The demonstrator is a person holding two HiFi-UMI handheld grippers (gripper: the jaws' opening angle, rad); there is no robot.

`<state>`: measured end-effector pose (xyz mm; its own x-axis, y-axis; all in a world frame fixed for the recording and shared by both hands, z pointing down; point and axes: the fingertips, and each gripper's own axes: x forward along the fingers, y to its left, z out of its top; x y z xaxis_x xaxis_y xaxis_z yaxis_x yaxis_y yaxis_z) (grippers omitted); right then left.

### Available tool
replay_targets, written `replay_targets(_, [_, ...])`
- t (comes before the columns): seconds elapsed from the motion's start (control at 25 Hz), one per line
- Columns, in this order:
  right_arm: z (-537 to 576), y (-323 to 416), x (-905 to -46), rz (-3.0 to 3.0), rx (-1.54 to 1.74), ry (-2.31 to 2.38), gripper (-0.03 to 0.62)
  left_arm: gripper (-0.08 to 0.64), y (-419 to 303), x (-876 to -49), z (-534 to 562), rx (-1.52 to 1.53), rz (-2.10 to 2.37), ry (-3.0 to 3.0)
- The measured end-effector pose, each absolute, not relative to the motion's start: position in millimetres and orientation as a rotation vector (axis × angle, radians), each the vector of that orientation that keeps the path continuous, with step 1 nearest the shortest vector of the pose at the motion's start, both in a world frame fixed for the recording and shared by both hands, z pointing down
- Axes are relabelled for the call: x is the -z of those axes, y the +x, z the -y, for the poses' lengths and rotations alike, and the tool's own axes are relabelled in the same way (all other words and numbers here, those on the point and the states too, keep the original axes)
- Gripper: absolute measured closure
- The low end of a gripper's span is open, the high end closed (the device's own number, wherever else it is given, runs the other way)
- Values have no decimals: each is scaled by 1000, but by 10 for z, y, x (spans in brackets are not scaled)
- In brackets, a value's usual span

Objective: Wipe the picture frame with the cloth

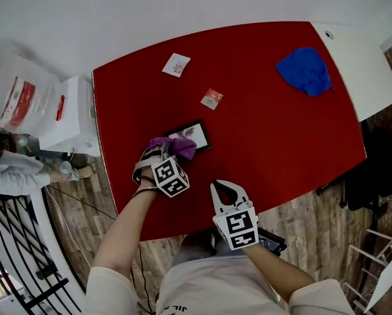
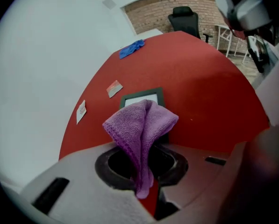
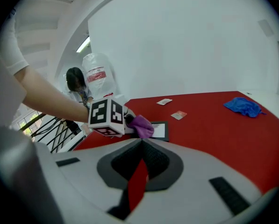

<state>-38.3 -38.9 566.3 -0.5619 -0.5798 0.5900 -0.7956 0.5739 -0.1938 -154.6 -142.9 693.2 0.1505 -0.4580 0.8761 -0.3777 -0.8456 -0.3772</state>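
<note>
A black picture frame (image 1: 194,135) lies flat on the red table (image 1: 281,136), near its left front part. My left gripper (image 1: 164,151) is shut on a purple cloth (image 1: 180,147), which rests over the frame's near left corner. In the left gripper view the cloth (image 2: 141,127) bulges up between the jaws and hides the frame's (image 2: 141,97) near edge. My right gripper (image 1: 226,188) hovers over the table's front edge, shut with nothing in it. From the right gripper view, whose gripper (image 3: 141,143) is low in the picture, I see the frame (image 3: 159,129) and cloth (image 3: 141,126) ahead.
A crumpled blue cloth (image 1: 305,71) lies at the table's far right. Two small cards (image 1: 176,64) (image 1: 211,98) lie beyond the frame. A white cabinet (image 1: 67,113) with a plastic bag (image 1: 18,94) stands left, a person (image 1: 12,169) beside it. A white table (image 1: 356,64) adjoins on the right.
</note>
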Motion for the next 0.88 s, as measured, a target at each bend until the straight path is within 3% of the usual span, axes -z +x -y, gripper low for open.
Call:
replay_targets(0.36, [399,-413,-5654,2353,-622,1108,588,497,-1454,-6911,1109,1829,-796,-2328])
replay_targets(0.88, [230,-258,-5792,2315,-673,1120,588,497,-1594,-6787,2167,1932,-878,-2186])
